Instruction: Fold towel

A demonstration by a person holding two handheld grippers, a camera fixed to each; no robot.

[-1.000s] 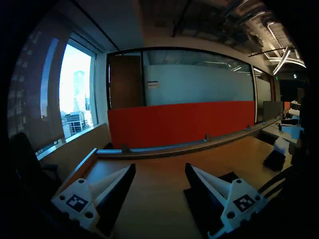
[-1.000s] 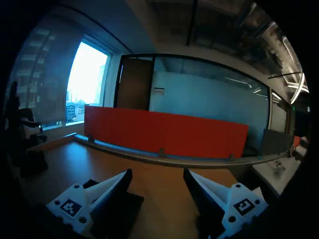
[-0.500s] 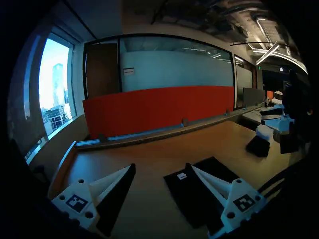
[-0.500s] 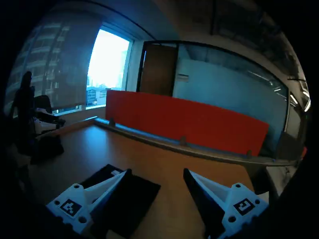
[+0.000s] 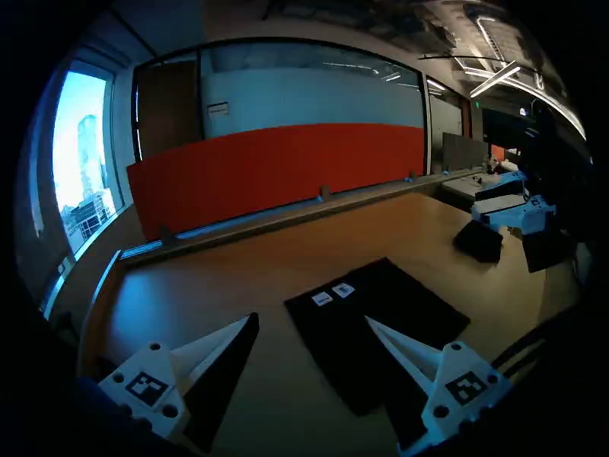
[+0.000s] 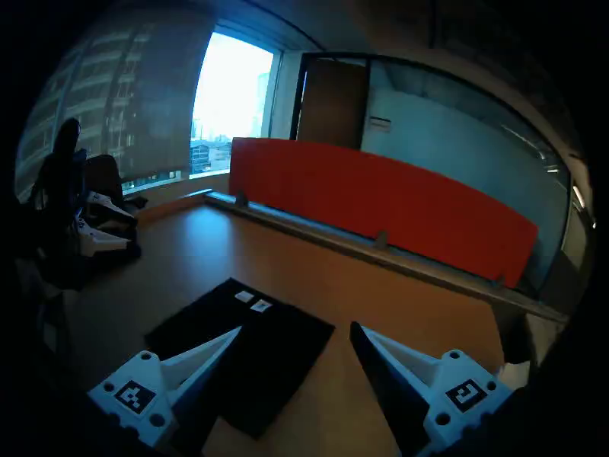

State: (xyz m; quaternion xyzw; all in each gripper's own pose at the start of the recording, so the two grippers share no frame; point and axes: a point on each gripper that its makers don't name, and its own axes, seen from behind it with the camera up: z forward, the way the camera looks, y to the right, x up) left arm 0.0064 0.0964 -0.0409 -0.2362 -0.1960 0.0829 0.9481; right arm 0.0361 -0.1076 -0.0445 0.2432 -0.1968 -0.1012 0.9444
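1. One black towel (image 5: 396, 297) lies flat on the wooden worktop (image 5: 251, 266). It sits in the lower centre of the left gripper view, and in the lower left-centre of the right gripper view (image 6: 282, 343). It looks spread out in a single layer, probably so its edges can be reached for a first fold.
2. Two small white tags (image 5: 321, 298) sit side by side near the towel's far edge. They mark which side faces up.
3. Two grippers hang above the near side of the towel. The left gripper (image 5: 304, 358) has its jaws wide open and holds nothing; one finger is over the cloth and the other over bare wood.
4. The right gripper (image 6: 297, 365) is also wide open and empty, with the towel's near corner under its left finger. This looks like an approach to pinch the near edge, one gripper to each side.
5. One orange partition (image 5: 274, 167) runs along the back of the worktop, well apart from the towel.
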